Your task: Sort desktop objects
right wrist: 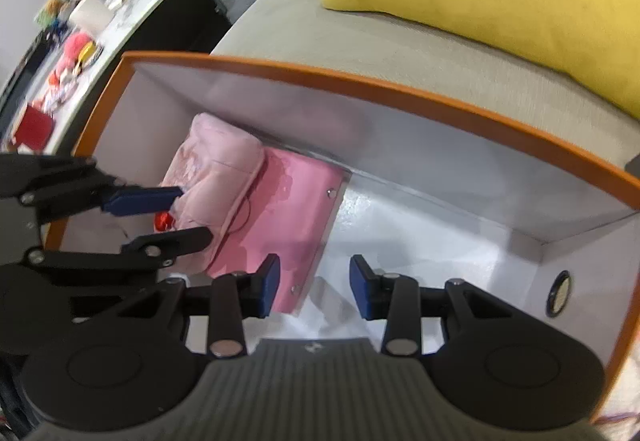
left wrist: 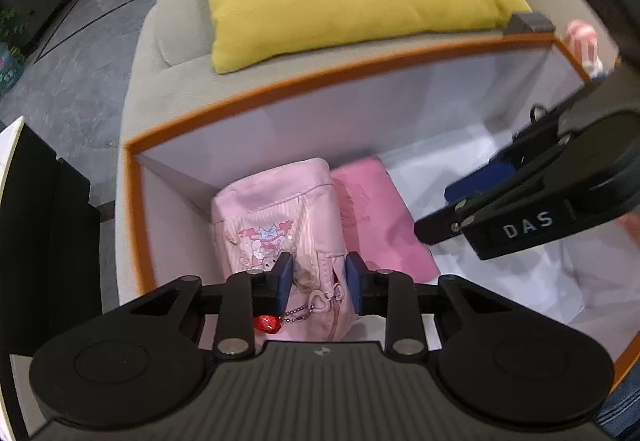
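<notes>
Gripping the pink pouch (left wrist: 280, 225) inside the orange box (left wrist: 132, 209), left gripper (left wrist: 320, 281); right gripper (right wrist: 314, 287) gapes empty beside.

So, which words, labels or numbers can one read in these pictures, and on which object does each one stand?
"DAS": white letters on the black right tool, seen from the left wrist view.
Cartoon print on the pale pink fabric pouch: a picture only, with no readable words.
Small pale emblem on the ribbed black body of the left tool: too small to read.

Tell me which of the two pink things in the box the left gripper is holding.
The pale pink pouch with the cartoon print and red charm; the left gripper pinches it. The darker pink flat case lies untouched beside it.
</notes>
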Motion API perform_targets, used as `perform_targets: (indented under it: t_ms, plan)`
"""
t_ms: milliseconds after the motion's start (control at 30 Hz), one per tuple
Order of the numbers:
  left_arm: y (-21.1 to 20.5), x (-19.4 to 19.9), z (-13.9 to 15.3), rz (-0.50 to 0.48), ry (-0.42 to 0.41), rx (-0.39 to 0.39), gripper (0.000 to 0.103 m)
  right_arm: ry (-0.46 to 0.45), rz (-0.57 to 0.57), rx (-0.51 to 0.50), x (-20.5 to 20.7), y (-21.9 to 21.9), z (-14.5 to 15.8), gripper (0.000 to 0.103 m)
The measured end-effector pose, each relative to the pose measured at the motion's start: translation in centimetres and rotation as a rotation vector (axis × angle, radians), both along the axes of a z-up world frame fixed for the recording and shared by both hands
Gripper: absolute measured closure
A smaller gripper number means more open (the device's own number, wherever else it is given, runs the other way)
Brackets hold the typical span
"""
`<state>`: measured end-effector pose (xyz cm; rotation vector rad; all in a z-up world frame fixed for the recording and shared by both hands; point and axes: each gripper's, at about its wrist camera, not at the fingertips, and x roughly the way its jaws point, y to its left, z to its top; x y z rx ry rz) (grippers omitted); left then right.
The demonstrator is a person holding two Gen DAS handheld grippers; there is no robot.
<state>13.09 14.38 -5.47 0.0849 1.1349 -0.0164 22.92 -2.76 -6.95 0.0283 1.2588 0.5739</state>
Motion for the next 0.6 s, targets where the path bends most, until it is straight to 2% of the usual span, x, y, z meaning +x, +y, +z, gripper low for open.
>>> perform_targets:
  t_ms: [100, 200, 400, 567, 600]
  plan:
    - [1.6, -0.4, 1.4, 0.033, -0.015, -0.063, 0.073, 0.033, -0.028, 0.025, 0.5, 0.2, -0.7, 0.061]
    - [2.9, -0.9, 2.7, 0.063, -0.032, -0.092, 0.073, 0.033, -0.053, 0.023, 0.4, 0.7, -0.9, 0.061]
    - [4.9, -1.5, 3.7, 0.105, -0.046, -0.162, 0.074, -0.071, 0.026, -0.014, -1.6, 4.6, 0.7, 0.06]
    - [5.7, -1.9, 3.7, 0.121, -0.059, -0.182, 0.075, -0.201, 0.132, -0.18, -3.4, 8.7, 0.2, 0.036]
    - [6.0, -2.0, 3.7, 0.126, -0.06, -0.19, 0.075, -0.222, 0.151, -0.208, -3.7, 9.3, 0.0, 0.034]
